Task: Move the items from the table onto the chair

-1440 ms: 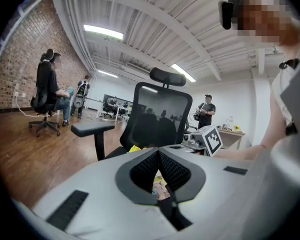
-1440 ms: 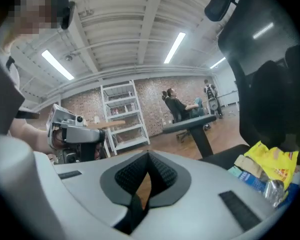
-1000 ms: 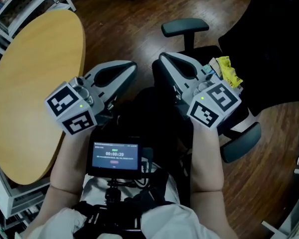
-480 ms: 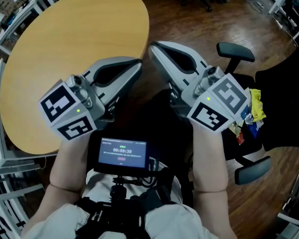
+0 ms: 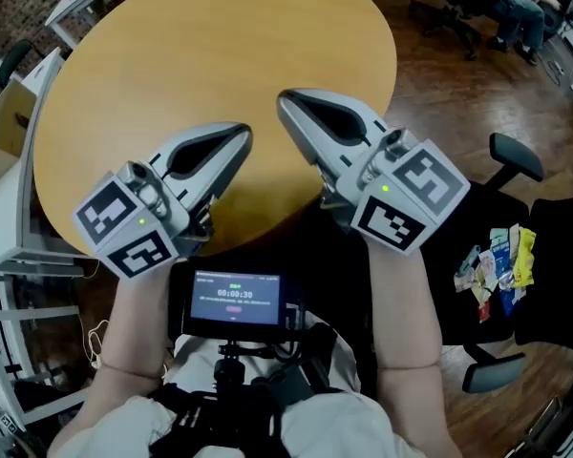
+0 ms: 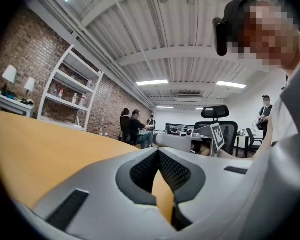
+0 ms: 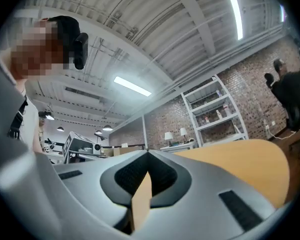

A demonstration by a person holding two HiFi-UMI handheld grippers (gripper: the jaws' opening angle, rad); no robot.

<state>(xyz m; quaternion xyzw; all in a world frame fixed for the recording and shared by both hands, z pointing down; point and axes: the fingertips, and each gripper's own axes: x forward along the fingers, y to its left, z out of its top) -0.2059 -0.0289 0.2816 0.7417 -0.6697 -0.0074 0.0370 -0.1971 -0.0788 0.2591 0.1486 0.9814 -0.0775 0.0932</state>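
1. And we've swung round! A second ago both tools sat over the chair with the snack packets right beside the right one; now the round desk (image 5: 220, 55) fills the top of the head view and the chair has slid off to the right.
2. The packets (image 5: 497, 265) lie in a small colourful heap on the chair's (image 5: 487, 219) dark seat, well apart from both tools.
3. Right hand-held gripper (image 5: 285, 98): jaws together, tips meeting, nothing pinched between them. Only the desk's tan surface shows through the gap behind the tips in its own view.
4. Left hand-held gripper (image 5: 244, 134): same story, closed up and carrying nothing, poised just over the near edge of the desk beside its partner.
5. The desk top, as far as the head view shows it, is bare wood, with no item in sight.
6. Low in the head view, a small screen (image 5: 233, 299) glows at the person's chest; white shelving (image 7: 210, 109) stands against a brick wall beyond the desk.
7. My read: this is the return trip for another load, or the final check, and the job looks close to finished.
8. Next call: sweep the desk for leftovers. If one turns up, the jaws must part before any approach.
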